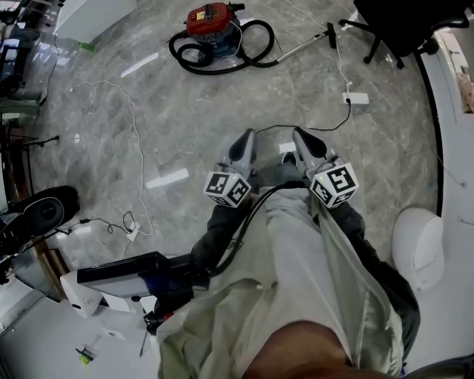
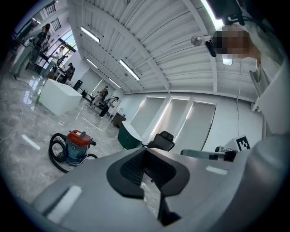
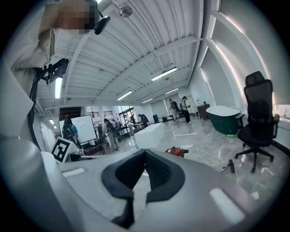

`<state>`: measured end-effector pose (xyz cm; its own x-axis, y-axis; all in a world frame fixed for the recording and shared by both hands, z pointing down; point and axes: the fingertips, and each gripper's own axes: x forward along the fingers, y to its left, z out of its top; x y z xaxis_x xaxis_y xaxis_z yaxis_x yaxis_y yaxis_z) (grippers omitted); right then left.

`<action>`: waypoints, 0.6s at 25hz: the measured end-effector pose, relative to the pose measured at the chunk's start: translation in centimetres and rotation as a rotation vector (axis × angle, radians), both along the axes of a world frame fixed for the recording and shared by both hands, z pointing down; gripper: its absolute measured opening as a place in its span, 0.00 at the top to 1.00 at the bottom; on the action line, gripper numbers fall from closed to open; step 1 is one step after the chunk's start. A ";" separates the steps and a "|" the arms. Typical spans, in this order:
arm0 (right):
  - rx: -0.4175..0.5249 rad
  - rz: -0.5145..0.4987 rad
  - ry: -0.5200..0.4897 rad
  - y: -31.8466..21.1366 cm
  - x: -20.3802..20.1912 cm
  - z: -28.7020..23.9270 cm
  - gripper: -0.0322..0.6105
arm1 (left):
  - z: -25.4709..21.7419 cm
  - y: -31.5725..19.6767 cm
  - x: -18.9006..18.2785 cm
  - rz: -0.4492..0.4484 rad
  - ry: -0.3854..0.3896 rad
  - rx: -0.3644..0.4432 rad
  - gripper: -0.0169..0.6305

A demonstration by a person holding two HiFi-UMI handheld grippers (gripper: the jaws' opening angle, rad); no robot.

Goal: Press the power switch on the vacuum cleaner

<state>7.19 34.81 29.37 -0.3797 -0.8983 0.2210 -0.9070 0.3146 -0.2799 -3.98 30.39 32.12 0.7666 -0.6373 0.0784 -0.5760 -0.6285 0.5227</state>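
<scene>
Head view: grey marble floor point(image 1: 222, 96), glossy, crossed by white cables. Vacuum cleaner point(image 1: 211, 22), red-topped and ringed by its black hose, stands far ahead, well apart from both tongs. Black office chair point(image 1: 392, 29) at upper right. Left tongs point(image 1: 248, 135) and right tongs point(image 1: 298, 135) are held side by side, pointing forward, low before the person.

Left gripper view: open-plan hall, ribbed white ceiling; tips together, nothing between; vacuum cleaner point(image 2: 76, 146) at left.

Right gripper view: tips together, empty; vacuum cleaner point(image 3: 176, 151) small, distant.

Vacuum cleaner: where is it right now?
Head view, top centre: the vacuum cleaner sits on the floor ringed by its hose, left of the office chair.
</scene>
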 end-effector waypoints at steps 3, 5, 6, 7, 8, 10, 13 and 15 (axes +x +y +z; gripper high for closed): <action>0.012 -0.030 0.003 -0.6 2.3 -0.3 0.95 | -0.6 -0.1 1.8 -0.031 -0.010 0.011 0.96; 0.019 -0.055 0.006 -1.0 3.7 -0.4 0.95 | -0.9 -0.2 2.6 -0.066 -0.017 0.015 0.96; 0.019 -0.068 0.006 -1.3 4.3 -0.2 0.95 | -0.8 -0.3 2.7 -0.088 -0.016 0.018 0.96; 0.016 -0.082 0.006 -1.7 4.8 0.0 0.95 | -0.7 -0.4 2.8 -0.111 -0.012 0.021 0.96; 0.012 -0.096 0.006 -2.0 5.2 0.2 0.95 | -0.6 -0.6 2.7 -0.135 -0.009 0.022 0.96; 0.003 -0.123 0.004 -2.9 5.4 0.8 0.95 | -0.7 -1.4 2.3 -0.176 -0.009 0.025 0.96; -0.012 -0.155 0.004 -4.6 5.1 1.7 0.95 | -0.6 -3.2 1.7 -0.216 -0.017 0.031 0.96; -0.021 -0.170 0.006 -6.2 4.7 2.3 0.95 | -0.3 -5.1 1.3 -0.240 -0.017 0.028 0.96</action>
